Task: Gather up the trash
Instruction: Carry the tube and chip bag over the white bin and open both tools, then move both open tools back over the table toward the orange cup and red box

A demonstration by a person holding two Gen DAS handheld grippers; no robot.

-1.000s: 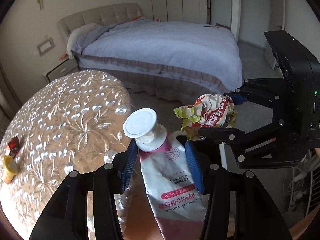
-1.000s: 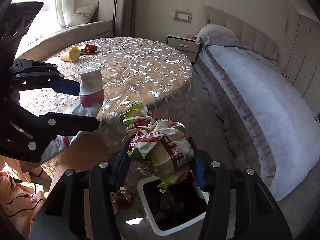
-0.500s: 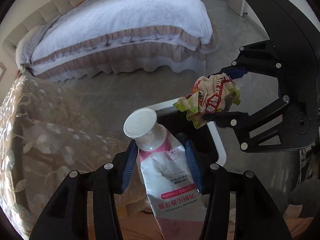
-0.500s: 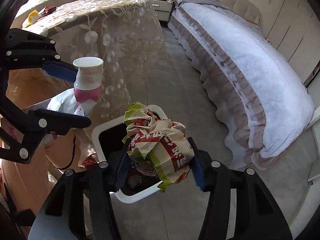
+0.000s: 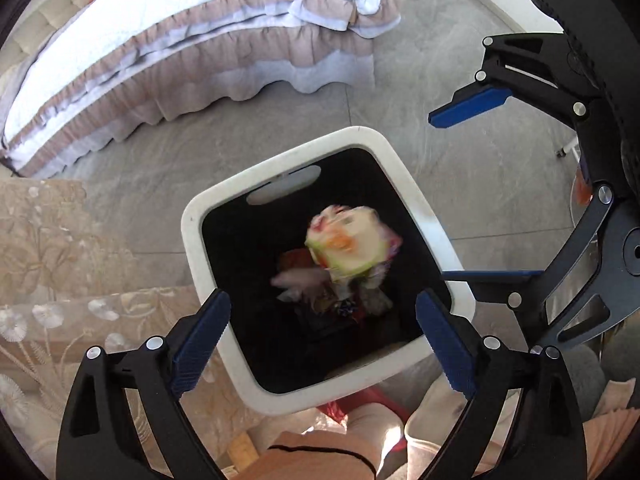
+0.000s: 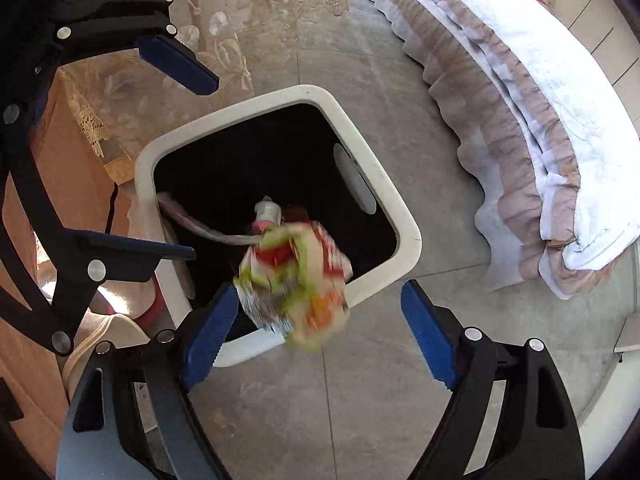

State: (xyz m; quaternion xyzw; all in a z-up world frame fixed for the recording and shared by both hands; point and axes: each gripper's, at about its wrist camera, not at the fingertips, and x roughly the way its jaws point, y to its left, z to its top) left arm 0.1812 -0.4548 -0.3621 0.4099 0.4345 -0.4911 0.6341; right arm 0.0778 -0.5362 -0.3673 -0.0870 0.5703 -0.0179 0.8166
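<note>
Both hand-held grippers — left (image 5: 322,342), right (image 6: 316,330) — released; blurred crumpled red-green wrapper (image 6: 296,280) above white square plastic bin (image 6: 404,224).

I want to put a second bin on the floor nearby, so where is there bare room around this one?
Bare grey floor runs between the white bin and the bed skirt, and on the side nearest the right tongs. The side by the draped tablecloth is crowded, and a crumpled wrapper is falling over the bin mouth.
</note>
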